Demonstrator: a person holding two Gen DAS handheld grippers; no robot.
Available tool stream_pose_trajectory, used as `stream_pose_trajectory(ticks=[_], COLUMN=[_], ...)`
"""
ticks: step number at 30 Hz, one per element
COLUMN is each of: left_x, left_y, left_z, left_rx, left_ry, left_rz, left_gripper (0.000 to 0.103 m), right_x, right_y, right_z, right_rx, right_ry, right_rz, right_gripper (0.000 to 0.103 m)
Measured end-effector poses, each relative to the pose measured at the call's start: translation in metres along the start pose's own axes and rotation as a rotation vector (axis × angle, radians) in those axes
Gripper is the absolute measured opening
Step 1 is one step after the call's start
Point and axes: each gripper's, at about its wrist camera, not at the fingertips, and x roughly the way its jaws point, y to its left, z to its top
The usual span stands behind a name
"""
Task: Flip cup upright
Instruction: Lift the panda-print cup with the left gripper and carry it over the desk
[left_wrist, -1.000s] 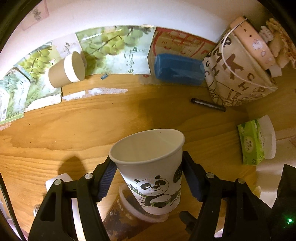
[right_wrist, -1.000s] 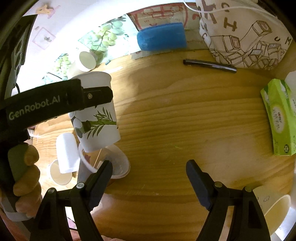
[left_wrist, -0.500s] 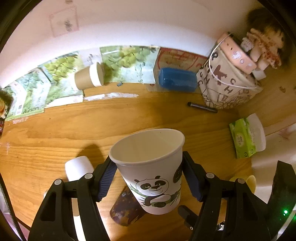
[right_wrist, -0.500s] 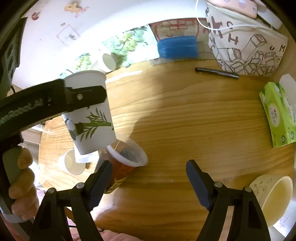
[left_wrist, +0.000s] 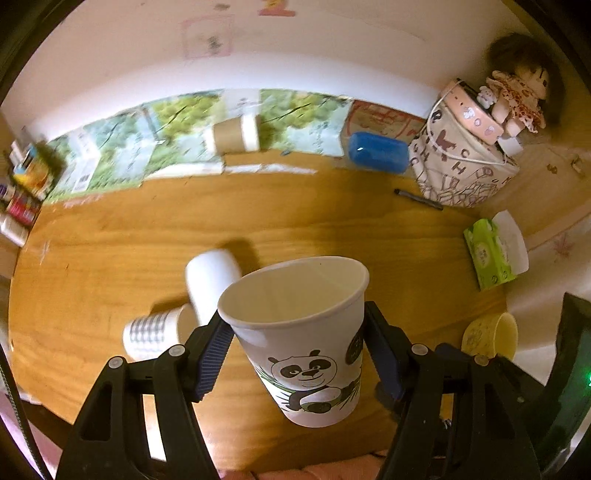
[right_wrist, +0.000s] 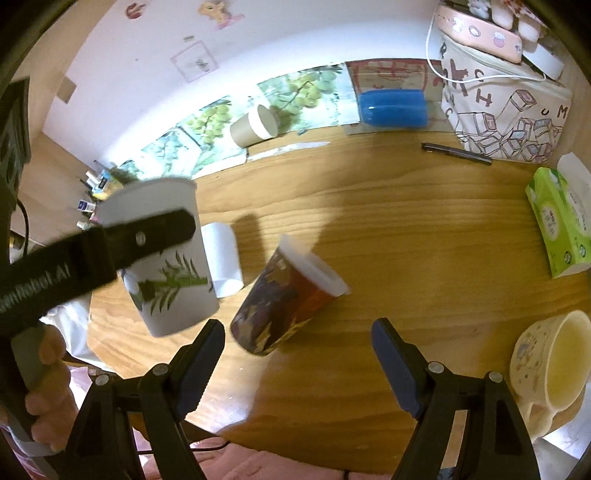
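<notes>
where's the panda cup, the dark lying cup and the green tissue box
panda cup (left_wrist: 310, 373), left wrist view, on its printed side wall.
dark cup (right_wrist: 284, 301), right wrist view, on its side wall.
green tissue box (right_wrist: 556, 221), right wrist view, on its top face.

The panda cup (left_wrist: 306, 343) was white, printed with a black-and-white panda and green bamboo leaves. The lying cup (right_wrist: 288, 299) bore a dark red-brown mottled print with a white rim. The plain cup (right_wrist: 221, 262) was white; the ribbed cup (left_wrist: 147, 332) was white with grey ridges. The table (right_wrist: 406, 229) was honey-coloured wood grain. The tissue box (right_wrist: 557, 225) was green, the case (right_wrist: 393, 109) blue, the mug (right_wrist: 550, 369) pale yellow.
</notes>
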Motion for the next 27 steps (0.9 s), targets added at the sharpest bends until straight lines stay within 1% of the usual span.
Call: stream_pose_trajectory(ticks=[5,11,14,20,27], left_x=[-0.007,-0.015,-0.017,-0.012,0.006], left_y=[0.022,0.046,0.056,0.074,0.088], left_z=[-0.024,-0.046,-0.057,-0.077,-0.094], left_rx=[-0.029,-0.041,-0.037,-0.03,-0.034], left_ry=[0.015,0.037,0.046,0.106,0.192], left_rz=[0.014,0.046,0.048,0.056,0.053], left_gripper=[0.072,0.072,0.072,0.072,0.072], right_x=[0.001,0.006,0.01,0.021,0.03], right_y=[0.012,0.019,0.025,0.034,0.042], right_z=[-0.016,-0.032,-0.039,-0.053,-0.065], right_rx=[0.014,0.085,0.117,0.158,0.186], right_ry=[0.009,0.032,0.047,0.086,0.13], right_rz=[0.025,0.078,0.102,0.125,0.114], right_gripper=[0.082,0.082,0.082,0.082,0.082])
